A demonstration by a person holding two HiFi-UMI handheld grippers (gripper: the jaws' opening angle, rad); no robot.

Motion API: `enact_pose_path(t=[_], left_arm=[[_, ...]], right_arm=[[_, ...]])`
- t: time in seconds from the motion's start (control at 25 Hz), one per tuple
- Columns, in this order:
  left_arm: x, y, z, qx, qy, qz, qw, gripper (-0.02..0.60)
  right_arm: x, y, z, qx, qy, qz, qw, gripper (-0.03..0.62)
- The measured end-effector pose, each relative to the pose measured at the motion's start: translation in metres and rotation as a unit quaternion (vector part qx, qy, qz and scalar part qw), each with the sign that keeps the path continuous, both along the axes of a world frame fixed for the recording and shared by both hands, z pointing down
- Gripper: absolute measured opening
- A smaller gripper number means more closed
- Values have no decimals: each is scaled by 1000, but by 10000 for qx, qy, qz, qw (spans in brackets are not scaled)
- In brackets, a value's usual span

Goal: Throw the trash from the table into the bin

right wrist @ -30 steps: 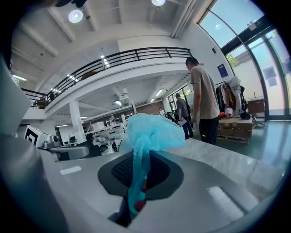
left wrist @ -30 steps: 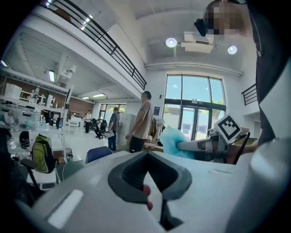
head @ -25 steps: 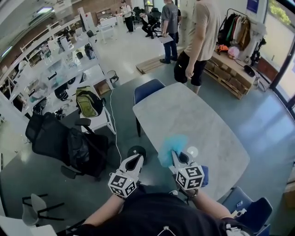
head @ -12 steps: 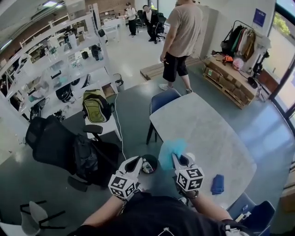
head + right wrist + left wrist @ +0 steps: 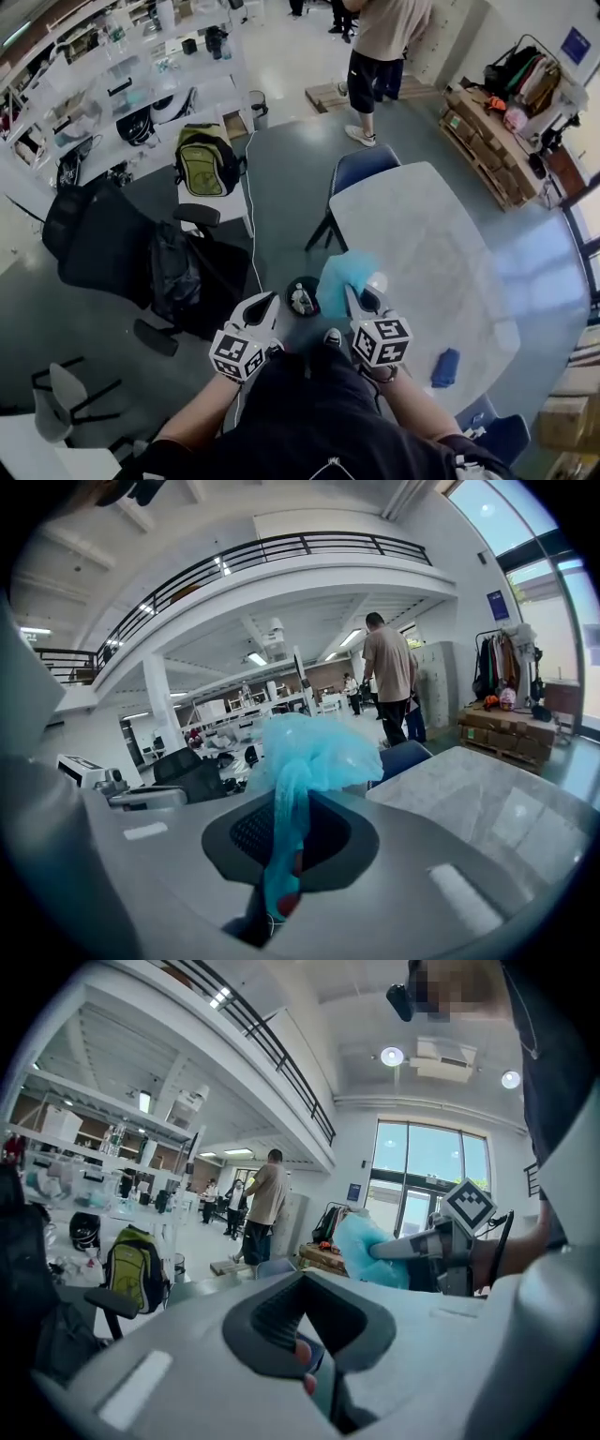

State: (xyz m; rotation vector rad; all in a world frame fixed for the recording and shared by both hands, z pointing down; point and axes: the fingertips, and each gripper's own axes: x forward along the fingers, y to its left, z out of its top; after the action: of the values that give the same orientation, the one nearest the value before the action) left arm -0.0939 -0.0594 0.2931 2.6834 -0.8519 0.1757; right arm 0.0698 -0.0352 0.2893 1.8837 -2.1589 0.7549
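While right claw (image 5: pixel 360 294) clamps blue bag (image 5: pixel 343 275) near floor bin (image 5: pixel 302 297) | left claw (image 5: pixel 266 306) together, empty | grey table (image 5: pixel 441 244) holds blue cloth (image 5: pixel 445 367)

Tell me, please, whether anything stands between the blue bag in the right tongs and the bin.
Nothing visible does: the crumpled light blue plastic bag in the right tongs hangs just beside the small round black bin on the floor.

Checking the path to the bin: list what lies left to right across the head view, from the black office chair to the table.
black office chair → left gripper → bin → turquoise plastic bag → blue cloth, lying on the table
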Motion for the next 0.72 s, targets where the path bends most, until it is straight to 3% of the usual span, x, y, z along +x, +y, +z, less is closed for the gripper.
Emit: enact_pose_path(t=[0.2, 0.4, 0.72], left_arm=[[-15, -13, 44, -339, -179, -515, 9979, 2], [-20, -23, 93, -717, -391, -806, 9934, 2], [-28, -2, 192, -1478, -591, -1130, 9808, 2]], right_arm=[[-2, -28, 55, -446, 49, -395, 9982, 46], [3, -48, 147, -1109, -26, -460, 9928, 46], [5, -53, 318, -2254, -195, -536, 9726, 46]])
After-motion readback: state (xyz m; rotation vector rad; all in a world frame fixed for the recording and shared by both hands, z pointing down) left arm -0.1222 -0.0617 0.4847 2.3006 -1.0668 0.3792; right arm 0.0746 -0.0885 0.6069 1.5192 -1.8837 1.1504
